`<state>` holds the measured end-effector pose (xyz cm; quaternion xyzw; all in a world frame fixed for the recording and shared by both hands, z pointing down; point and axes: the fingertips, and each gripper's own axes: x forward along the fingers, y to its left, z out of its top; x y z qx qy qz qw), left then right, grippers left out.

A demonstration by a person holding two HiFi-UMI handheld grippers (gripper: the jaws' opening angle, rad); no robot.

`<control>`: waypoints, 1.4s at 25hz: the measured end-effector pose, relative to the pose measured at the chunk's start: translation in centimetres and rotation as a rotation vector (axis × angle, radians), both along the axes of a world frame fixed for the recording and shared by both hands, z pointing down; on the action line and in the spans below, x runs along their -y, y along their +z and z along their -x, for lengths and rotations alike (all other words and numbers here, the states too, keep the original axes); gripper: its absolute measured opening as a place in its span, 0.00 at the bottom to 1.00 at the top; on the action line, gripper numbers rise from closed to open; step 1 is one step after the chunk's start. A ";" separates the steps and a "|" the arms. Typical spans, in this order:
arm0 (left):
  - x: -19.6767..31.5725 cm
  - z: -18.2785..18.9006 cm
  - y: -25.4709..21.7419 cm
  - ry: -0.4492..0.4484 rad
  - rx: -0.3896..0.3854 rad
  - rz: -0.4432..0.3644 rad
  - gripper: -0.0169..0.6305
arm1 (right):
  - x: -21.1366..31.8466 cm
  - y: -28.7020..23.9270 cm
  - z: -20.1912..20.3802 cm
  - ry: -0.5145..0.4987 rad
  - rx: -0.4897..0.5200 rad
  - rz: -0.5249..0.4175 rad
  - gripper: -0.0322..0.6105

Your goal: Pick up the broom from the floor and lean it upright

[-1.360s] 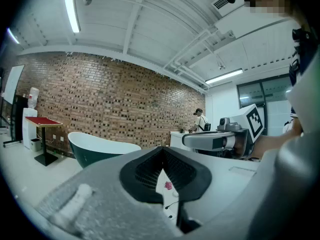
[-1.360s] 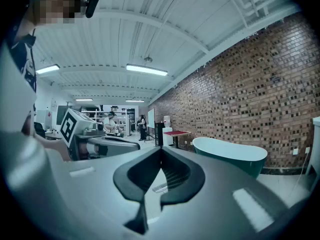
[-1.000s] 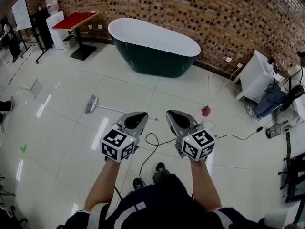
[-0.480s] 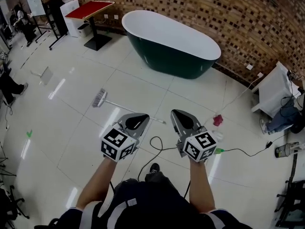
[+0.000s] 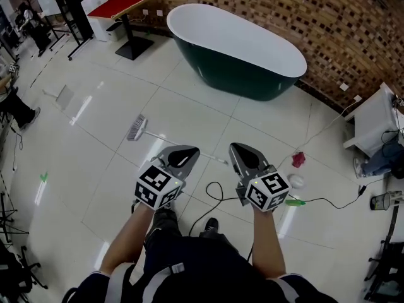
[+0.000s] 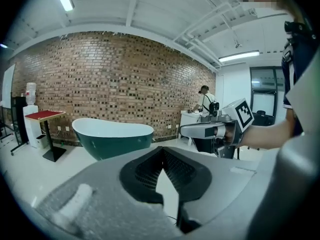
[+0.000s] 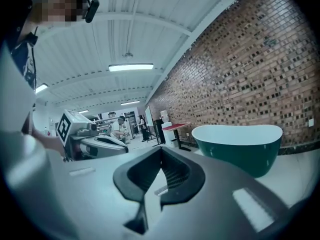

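Observation:
The broom [image 5: 137,129] lies flat on the white tiled floor, with its grey bristle head to the left. Its thin handle [image 5: 153,137] runs right and toward me, passing behind my left gripper [image 5: 182,151]. That gripper hovers above the handle with its jaws shut and nothing between them. My right gripper [image 5: 242,149] is held beside it, right of the handle's end [image 5: 222,162], also shut and empty. The left gripper view shows closed jaws [image 6: 162,149] pointing at the bathtub [image 6: 112,136]. In the right gripper view the jaws [image 7: 161,148] meet at the tip.
A dark green bathtub [image 5: 237,46] stands against the brick wall ahead. A red-topped table [image 5: 123,5] is at the far left. A black cable [image 5: 214,197] loops on the floor by my feet. A red object [image 5: 298,159] and a white cabinet [image 5: 375,118] lie right.
The person has walked forward, and both shut grippers moved on and sank a little. The broom's handle now lies under the left gripper, and the bathtub looks nearer.

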<state>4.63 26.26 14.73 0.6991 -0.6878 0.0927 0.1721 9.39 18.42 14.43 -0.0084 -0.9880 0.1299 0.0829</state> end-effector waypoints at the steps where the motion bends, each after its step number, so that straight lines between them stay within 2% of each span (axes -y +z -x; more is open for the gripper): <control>1: 0.2 1.1 0.3 0.020 0.006 0.002 0.03 | 0.1 0.3 0.9 0.014 -0.007 -0.003 0.05; 5: 1.2 5.3 1.7 0.143 0.016 0.001 0.03 | 0.6 0.9 4.4 0.124 -0.034 -0.020 0.05; 9: 1.9 9.6 3.7 0.253 -0.029 0.022 0.03 | 1.2 1.5 7.2 0.257 -0.089 -0.029 0.05; 14: 3.2 12.3 6.2 0.419 -0.057 0.071 0.03 | 1.8 2.9 7.8 0.439 -0.140 -0.018 0.05; 17: 5.2 11.6 8.5 0.499 -0.066 0.101 0.03 | 2.6 4.9 6.2 0.517 -0.172 0.015 0.05; 21: 8.5 8.4 12.5 0.600 -0.074 0.147 0.03 | 4.4 7.9 2.3 0.612 -0.200 0.062 0.05; 24: 10.8 6.4 16.1 0.643 -0.086 0.194 0.03 | 6.1 10.3 0.0 0.653 -0.217 0.074 0.05; 28: 15.7 4.4 21.9 0.665 -0.077 0.266 0.03 | 10.0 14.6 -1.7 0.662 -0.219 0.108 0.05; 31: 19.1 3.8 26.7 0.689 -0.053 0.313 0.03 | 12.5 19.4 -1.4 0.642 -0.240 0.137 0.05; 35: 21.2 2.2 34.5 0.769 -0.005 0.411 0.03 | 13.8 26.2 -1.8 0.633 -0.299 0.180 0.05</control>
